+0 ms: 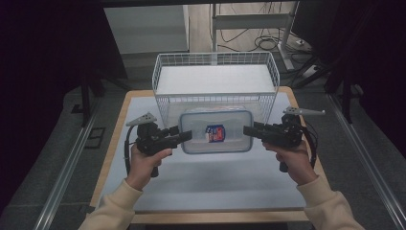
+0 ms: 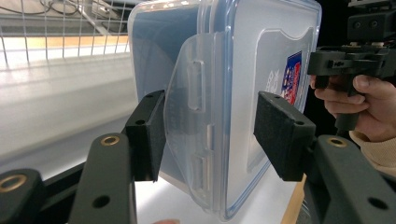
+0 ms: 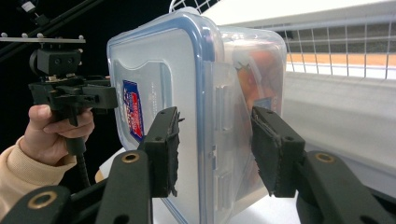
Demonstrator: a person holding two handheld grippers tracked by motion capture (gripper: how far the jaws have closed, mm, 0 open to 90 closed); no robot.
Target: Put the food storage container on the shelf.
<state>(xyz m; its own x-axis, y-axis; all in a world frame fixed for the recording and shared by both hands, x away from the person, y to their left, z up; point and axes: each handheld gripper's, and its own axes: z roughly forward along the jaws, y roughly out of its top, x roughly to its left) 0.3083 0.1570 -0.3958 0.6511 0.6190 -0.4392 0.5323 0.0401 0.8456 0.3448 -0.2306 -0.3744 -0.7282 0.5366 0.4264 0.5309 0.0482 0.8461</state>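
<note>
A clear plastic container (image 1: 225, 122) with a blue-rimmed lid and a red-and-blue label hangs above the table, lid up, held at both ends. My left gripper (image 1: 186, 135) is shut on its left end, my right gripper (image 1: 248, 131) on its right end. In the left gripper view the pads (image 2: 149, 133) clamp the latch flap and lid of the container (image 2: 233, 56). The right gripper view has my right gripper (image 3: 215, 149) closed across the lid and base of the container (image 3: 159, 60). Something orange shows dimly through the wall.
A white wire basket (image 1: 215, 58) stands just behind the container at the table's far edge. The white mat (image 1: 215, 187) covers the wooden table. Dark stands and cables lie on the floor beyond.
</note>
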